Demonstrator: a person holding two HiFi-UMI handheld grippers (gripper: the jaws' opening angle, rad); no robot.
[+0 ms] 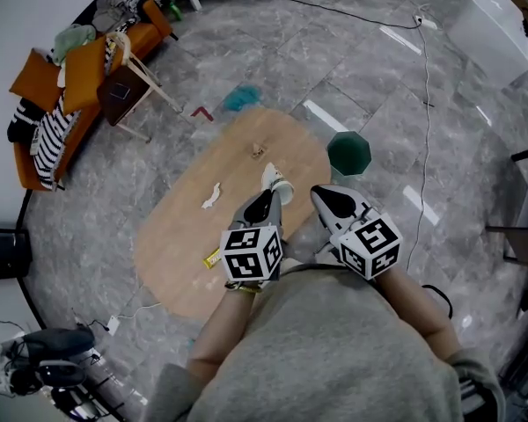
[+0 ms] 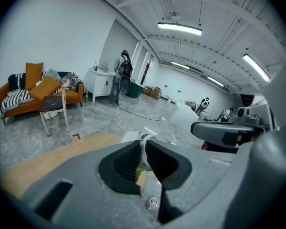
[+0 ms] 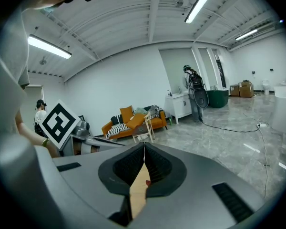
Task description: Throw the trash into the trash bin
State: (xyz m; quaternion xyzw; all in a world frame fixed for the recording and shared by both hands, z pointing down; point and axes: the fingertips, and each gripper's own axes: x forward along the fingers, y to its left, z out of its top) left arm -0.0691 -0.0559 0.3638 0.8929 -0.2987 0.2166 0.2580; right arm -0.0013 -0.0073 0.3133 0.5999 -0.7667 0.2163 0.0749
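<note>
My left gripper (image 1: 269,195) is shut on a white crumpled piece of trash (image 1: 279,183), held over the right edge of the oval wooden table (image 1: 176,262). In the left gripper view the white piece (image 2: 142,142) is pinched between the dark pads of the left gripper (image 2: 143,147). My right gripper (image 1: 320,194) is shut and empty, just right of the left one; in its own view the right gripper (image 3: 144,149) has its pads touching. The dark green trash bin (image 1: 348,154) stands on the floor beyond both. On the table lie a white scrap (image 1: 211,195), a small item (image 1: 257,151) and a yellow wrapper (image 1: 213,257).
An orange sofa (image 1: 48,104) with cushions and a small chair-like table (image 1: 128,90) stand at the far left. A teal cloth (image 1: 242,98) and a red piece (image 1: 201,112) lie on the grey floor. Cables (image 1: 427,104) run past a white box (image 1: 497,20).
</note>
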